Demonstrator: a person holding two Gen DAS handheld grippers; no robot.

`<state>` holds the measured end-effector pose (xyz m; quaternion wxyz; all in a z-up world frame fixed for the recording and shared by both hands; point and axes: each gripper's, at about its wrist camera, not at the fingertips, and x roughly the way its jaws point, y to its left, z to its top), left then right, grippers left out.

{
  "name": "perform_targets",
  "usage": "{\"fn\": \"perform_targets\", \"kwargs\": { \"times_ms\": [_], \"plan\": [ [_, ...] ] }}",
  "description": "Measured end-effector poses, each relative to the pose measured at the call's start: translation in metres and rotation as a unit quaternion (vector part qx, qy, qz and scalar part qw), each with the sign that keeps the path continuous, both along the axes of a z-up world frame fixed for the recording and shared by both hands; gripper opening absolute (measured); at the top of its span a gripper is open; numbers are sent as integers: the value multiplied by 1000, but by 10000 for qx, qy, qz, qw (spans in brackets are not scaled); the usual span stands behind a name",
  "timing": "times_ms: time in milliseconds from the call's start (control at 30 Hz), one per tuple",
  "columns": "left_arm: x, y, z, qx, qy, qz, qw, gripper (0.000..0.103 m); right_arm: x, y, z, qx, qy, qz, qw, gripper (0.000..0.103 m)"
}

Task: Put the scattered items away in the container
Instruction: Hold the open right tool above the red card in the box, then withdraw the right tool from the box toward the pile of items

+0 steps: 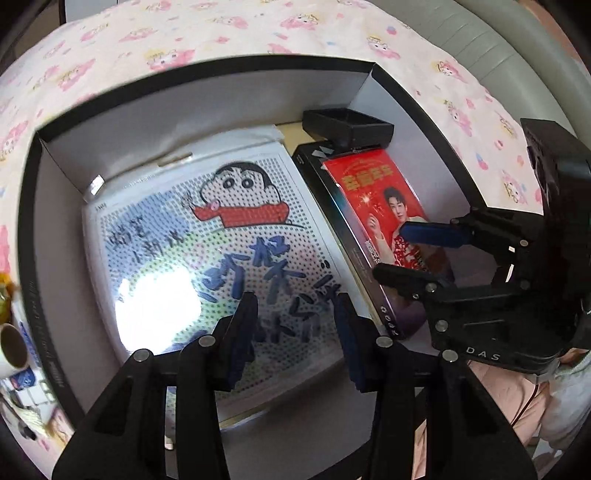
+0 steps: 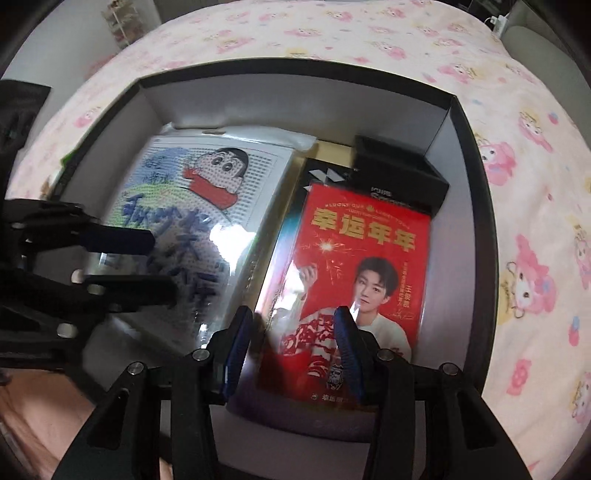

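Pink cartoon-print bedding [image 2: 369,33] covered the bed, and on it sat the container [image 1: 207,66], a wide black-rimmed box with pale inner walls. Inside it lay a plastic-sleeved cartoon board [image 1: 207,236] along the box's left side, flat and glaring with reflected light. Beside it, on the right side, rested a long dark box [image 1: 332,229] with a red poster card [image 2: 365,266] lying on top. A small black tray [image 1: 347,123] sat in the far right corner, touching the far end of the dark box.

Over the cartoon board hovered the left gripper [image 1: 295,325], its blue-padded fingers spread with nothing between them. Poised above the near end of the red card was the right gripper [image 2: 291,347], likewise spread and empty; whether its pads touched the card could not be told.

Judging by this, the tidying looked mostly done: four items sat inside the box and neither tool carried anything. At the left edge of the left wrist view, a cup [image 1: 13,349] and blurred clutter lay outside the box; whether those belonged to the job was unclear.
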<state>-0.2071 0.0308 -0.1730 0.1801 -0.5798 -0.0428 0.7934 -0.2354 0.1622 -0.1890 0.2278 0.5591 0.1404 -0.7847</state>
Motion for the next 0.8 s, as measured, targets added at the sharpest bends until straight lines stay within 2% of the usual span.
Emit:
{"fn": "perform_targets", "kwargs": {
  "times_ms": [167,367,467,567,733,800],
  "plan": [
    [10,-9,37,-124,548,234,9981,44,10,3,32,-394,477,-202,9979,42],
    [35,-35,87,-396,1325,647,9883,48,32,-8,75,-720,1116,-364,9905,43],
    [55,-61,111,-691,1546,744,9827,51,44,-24,96,-976,1241,-266,9871,43],
    [85,-96,136,-1003,1667,947,9763,51,59,-54,116,-1165,1360,76,9838,43],
    [131,-164,142,-1274,1667,1603,9645,52,78,-117,131,-1326,1530,598,9774,43],
    [149,-188,131,-1481,1686,1974,9543,52,85,-146,127,-1384,1451,757,9768,43]
  ]
}}
